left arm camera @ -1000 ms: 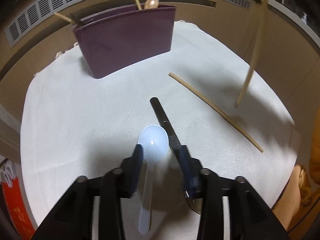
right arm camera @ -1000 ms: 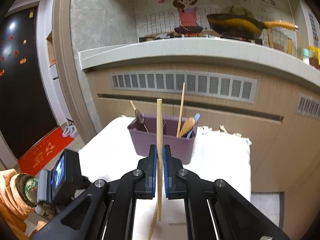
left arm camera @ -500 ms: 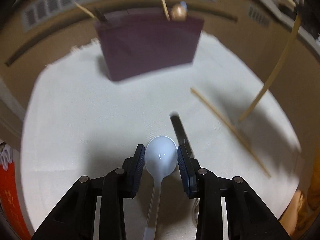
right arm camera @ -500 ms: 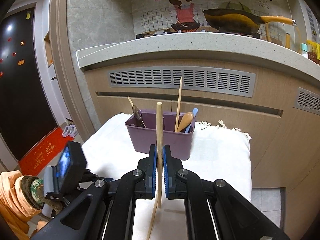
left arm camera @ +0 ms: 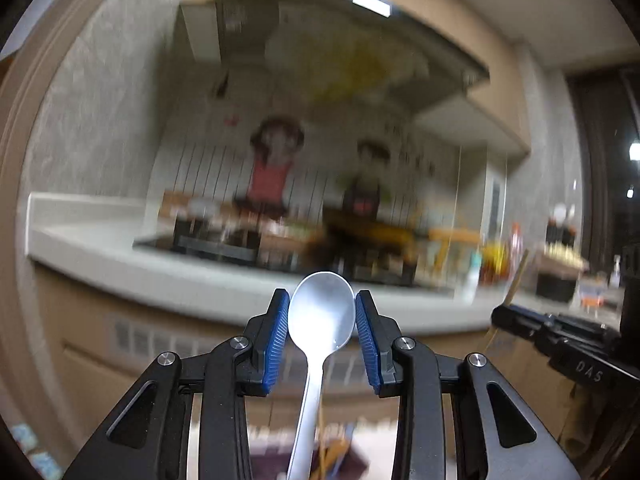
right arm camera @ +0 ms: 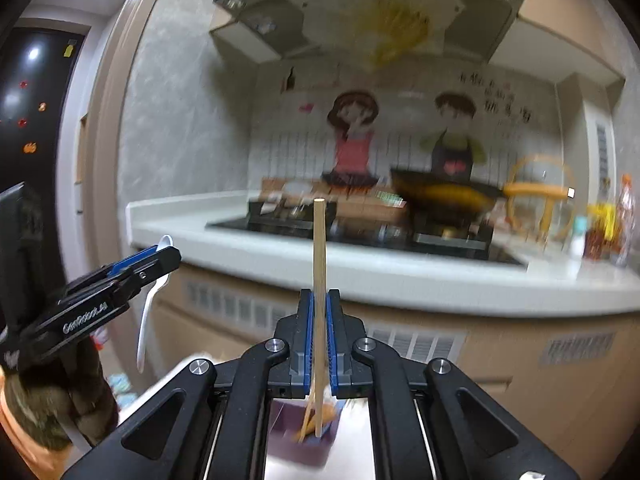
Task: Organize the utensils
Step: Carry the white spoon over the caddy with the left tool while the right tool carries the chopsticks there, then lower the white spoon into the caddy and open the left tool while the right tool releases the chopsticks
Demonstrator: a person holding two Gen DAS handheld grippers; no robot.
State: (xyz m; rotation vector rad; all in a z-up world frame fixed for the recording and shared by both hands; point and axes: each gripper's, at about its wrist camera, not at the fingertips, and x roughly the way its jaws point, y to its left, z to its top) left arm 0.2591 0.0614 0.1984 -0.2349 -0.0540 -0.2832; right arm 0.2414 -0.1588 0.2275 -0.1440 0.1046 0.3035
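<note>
Lifted clear now: left tongs (left arm camera: 322,330) pinching the white spoon (left arm camera: 321,312) by its bowl, handle dangling above the blurred purple holder (right arm camera: 304,434). Half a second ago, still down on the cloth. Right tongs (right arm camera: 319,334) clamped on an upright chopstick (right arm camera: 319,280) over the same holder. Both probably ready to drop in.

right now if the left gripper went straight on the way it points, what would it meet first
Probably nothing close: the left gripper, shut on the spoon, points over the holder toward the counter. That counter edge looks first, but depth is unclear.
</note>
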